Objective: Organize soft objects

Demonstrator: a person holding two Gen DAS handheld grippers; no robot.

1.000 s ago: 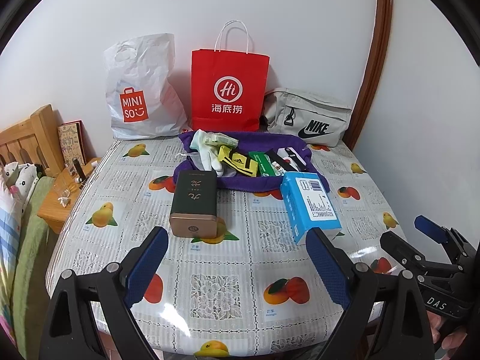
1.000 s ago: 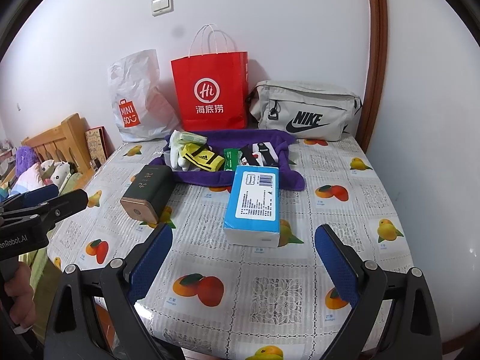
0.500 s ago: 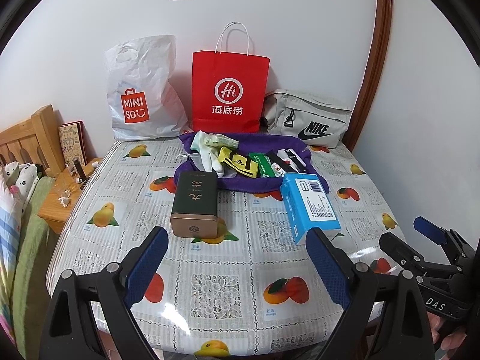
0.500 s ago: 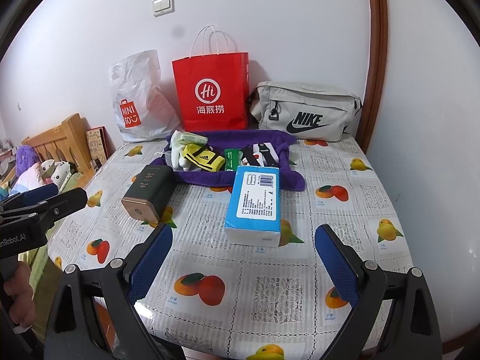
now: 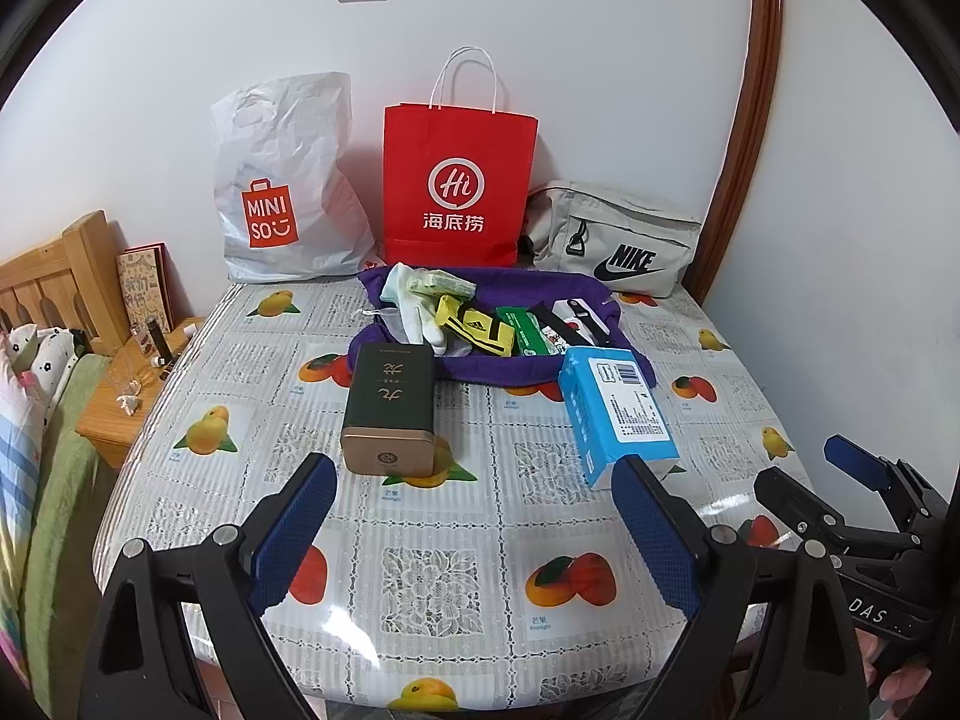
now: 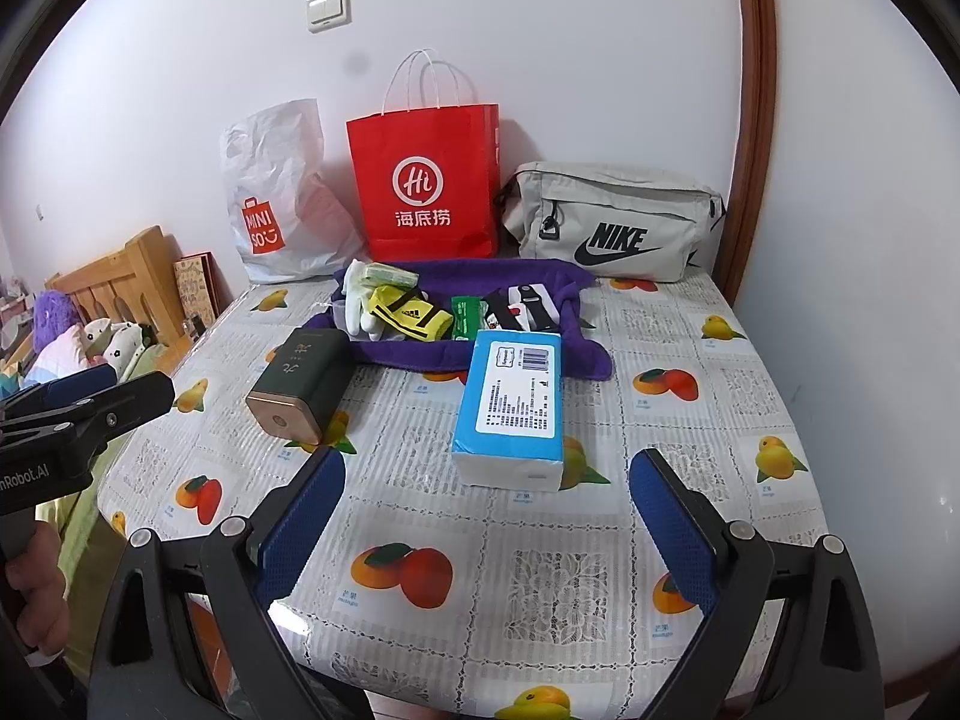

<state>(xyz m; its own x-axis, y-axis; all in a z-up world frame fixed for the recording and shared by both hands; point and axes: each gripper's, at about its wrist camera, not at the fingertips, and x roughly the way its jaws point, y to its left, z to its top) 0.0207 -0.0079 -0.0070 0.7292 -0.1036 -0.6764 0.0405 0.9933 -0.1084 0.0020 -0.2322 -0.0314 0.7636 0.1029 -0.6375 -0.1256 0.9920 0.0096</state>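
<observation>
Both grippers, left [image 5: 474, 516] and right [image 6: 489, 510], spread wide, empty; ahead one tin [image 5: 390, 405], one tissue pack [image 6: 513, 405], three bags [image 5: 459, 171]

The counter [image 5: 432, 570] wore a glossy plastic cloth printed with fruit and lace, glare showing near its front edge. At the back edge stood a crinkled white plastic Miniso bag [image 5: 288, 192], a smooth matt red paper bag [image 5: 459, 180] and a grey woven-fabric Nike pouch [image 5: 618, 237]. The purple towel [image 6: 528, 282] looked soft and fuzzy. The dark green tin [image 5: 390, 402] had a satin, brassy metal end; the blue tissue pack [image 6: 516, 402] was shiny film.
</observation>
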